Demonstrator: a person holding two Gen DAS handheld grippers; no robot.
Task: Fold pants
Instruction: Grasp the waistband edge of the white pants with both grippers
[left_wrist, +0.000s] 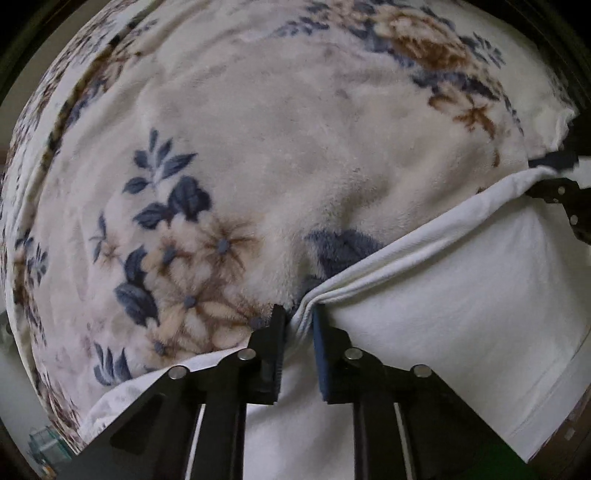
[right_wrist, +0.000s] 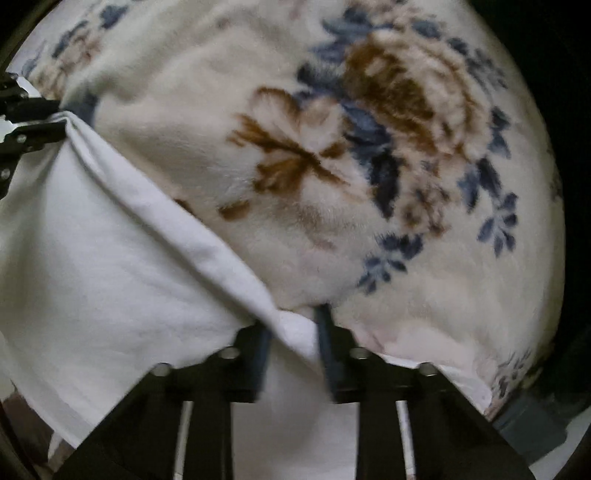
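The white pants (left_wrist: 443, 295) lie over a fleecy floral blanket (left_wrist: 258, 147). My left gripper (left_wrist: 298, 317) is shut on a bunched fold at the left end of the pants' upper edge. That edge runs taut up to the right, where the right gripper (left_wrist: 554, 192) holds its other end. In the right wrist view the pants (right_wrist: 92, 258) fill the left side. My right gripper (right_wrist: 295, 328) is shut on the pants' edge, and the left gripper (right_wrist: 33, 125) shows at the far left, pinching the same edge.
The cream blanket with blue and brown flowers (right_wrist: 369, 147) covers the whole surface beyond the pants. The bed's edge and dark surroundings (right_wrist: 535, 417) show at the lower right of the right wrist view.
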